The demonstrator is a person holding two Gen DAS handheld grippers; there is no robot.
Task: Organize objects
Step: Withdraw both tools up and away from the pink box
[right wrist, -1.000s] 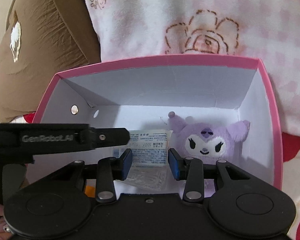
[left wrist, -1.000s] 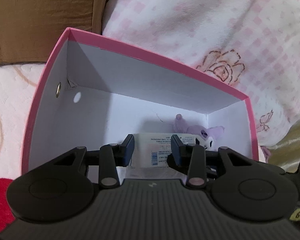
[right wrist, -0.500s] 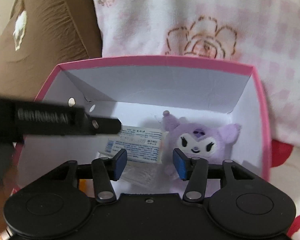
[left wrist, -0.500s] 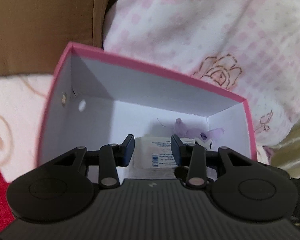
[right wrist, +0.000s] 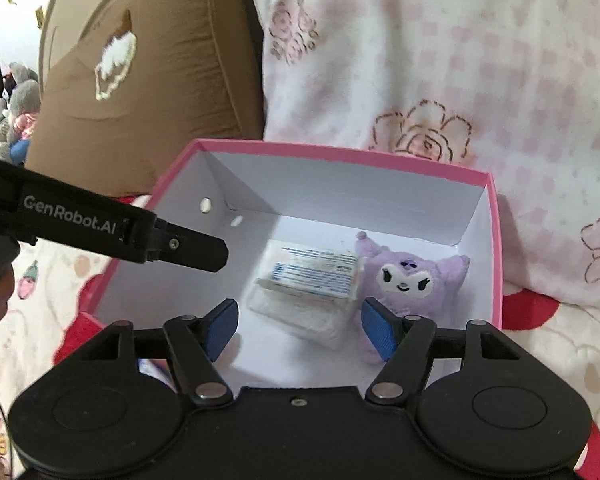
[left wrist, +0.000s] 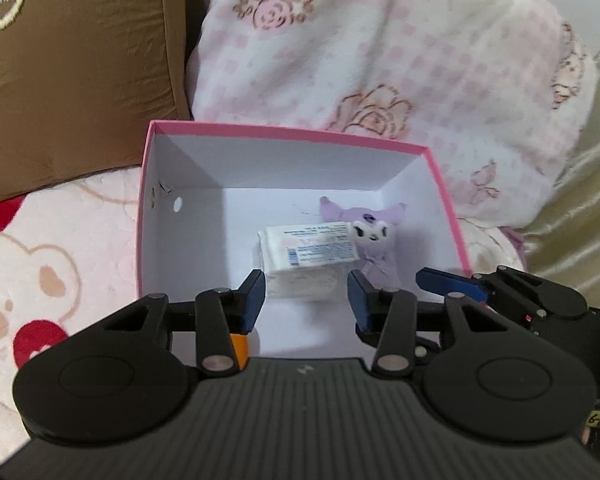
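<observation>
Since we read near to far, tongs come first.
Left tongs [left wrist: 306, 300]: just opened, empty.
Right tongs [right wrist: 298, 330]: just opened wider, empty.
Tissue pack [right wrist: 312, 280]: in pink box [right wrist: 340, 155]; light, squashy; pinch its long sides.
Purple plush [right wrist: 408, 280]: beside pack; soft; take its body.

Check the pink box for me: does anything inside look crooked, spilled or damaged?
Nothing spilled or visibly damaged. In the pink box, the tissue pack lies askew, tilted, with one end against the purple plush toy, which lies on its back beside the right wall. Both claws are open and hold nothing.
</observation>
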